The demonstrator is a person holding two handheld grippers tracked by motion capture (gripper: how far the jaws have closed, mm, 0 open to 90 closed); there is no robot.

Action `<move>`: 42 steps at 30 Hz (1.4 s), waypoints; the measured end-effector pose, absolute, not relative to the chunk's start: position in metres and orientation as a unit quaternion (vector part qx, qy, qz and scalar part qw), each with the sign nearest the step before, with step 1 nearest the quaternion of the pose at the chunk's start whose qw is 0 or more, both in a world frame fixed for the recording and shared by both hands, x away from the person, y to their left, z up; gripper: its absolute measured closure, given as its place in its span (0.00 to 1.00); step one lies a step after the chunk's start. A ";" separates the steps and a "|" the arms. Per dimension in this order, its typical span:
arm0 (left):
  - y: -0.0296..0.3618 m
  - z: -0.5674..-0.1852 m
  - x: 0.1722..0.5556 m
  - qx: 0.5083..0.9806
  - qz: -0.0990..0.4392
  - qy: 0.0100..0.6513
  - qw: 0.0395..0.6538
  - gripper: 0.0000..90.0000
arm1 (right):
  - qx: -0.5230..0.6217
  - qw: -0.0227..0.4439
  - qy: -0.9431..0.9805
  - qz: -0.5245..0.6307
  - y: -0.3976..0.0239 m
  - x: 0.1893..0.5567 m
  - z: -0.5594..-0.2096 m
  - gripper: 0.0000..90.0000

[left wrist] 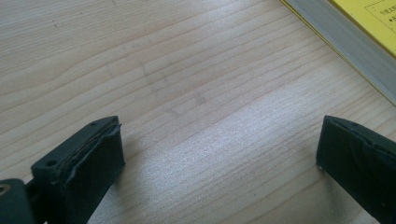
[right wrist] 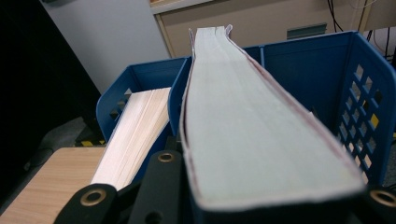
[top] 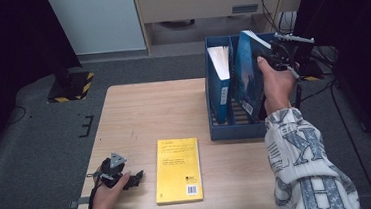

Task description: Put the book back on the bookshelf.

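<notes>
At the far right of the wooden surface stands a blue file crate with upright dividers and perforated side walls. Its left compartment holds a blue-covered book standing upright, page edges facing up; the right gripper view shows those cream pages just left of a divider wall. The next compartment to the right takes a second blue book, tilted slightly, its lower end down inside the crate and its upper part rising above the rim. The right gripper has its fingers pinching this book near the top edge, and the person's right hand is wrapped around the tool just beside the cover. From the right gripper view, the pale page block of the held book runs away from the camera between the black fingers, with the crate's latticed wall to its right.

Near the front of the surface, well apart from the crate, a yellow book lies flat, cover up, in no container. The left gripper rests on the surface just left of it, held by the left hand; its fingers are spread wide over bare wood, with the yellow book's corner near.
</notes>
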State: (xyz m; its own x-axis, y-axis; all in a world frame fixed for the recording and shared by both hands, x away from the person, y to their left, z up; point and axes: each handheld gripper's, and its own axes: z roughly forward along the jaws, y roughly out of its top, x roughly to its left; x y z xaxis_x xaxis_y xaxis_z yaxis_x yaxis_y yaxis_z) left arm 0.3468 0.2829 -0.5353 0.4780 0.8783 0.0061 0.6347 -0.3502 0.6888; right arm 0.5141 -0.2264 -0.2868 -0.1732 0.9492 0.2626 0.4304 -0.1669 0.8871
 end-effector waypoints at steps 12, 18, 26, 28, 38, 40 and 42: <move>0.282 -0.535 0.347 0.800 0.191 0.474 0.316 0.00 | 0.589 0.268 0.590 0.482 -0.216 0.528 -0.295 0.82; 0.282 -0.535 0.347 0.800 0.191 0.473 0.316 0.00 | 0.598 0.269 0.583 0.480 -0.213 0.536 -0.301 0.82; 0.283 -0.535 0.347 0.800 0.190 0.472 0.316 0.00 | 0.594 0.276 0.589 0.473 -0.206 0.543 -0.310 0.82; 0.283 -0.535 0.347 0.800 0.190 0.472 0.316 0.00 | 0.595 0.276 0.589 0.473 -0.205 0.543 -0.313 0.81; 0.282 -0.535 0.347 0.799 0.190 0.474 0.319 0.00 | 0.595 0.279 0.588 0.471 -0.201 0.544 -0.324 0.82; 0.282 -0.535 0.347 0.799 0.189 0.474 0.318 0.00 | 0.596 0.278 0.589 0.470 -0.200 0.543 -0.327 0.81; 0.282 -0.535 0.347 0.799 0.189 0.474 0.318 0.00 | 0.595 0.278 0.591 0.469 -0.200 0.543 -0.330 0.82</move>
State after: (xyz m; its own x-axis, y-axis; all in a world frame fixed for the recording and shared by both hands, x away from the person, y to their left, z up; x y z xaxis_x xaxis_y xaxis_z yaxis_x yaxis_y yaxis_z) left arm 0.3472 0.2817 -0.5351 0.4796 0.8775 0.0010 0.6367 -0.3488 0.6878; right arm 0.5426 -0.2001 -0.3296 -0.1369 0.9635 0.2302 0.4429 -0.1484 0.8842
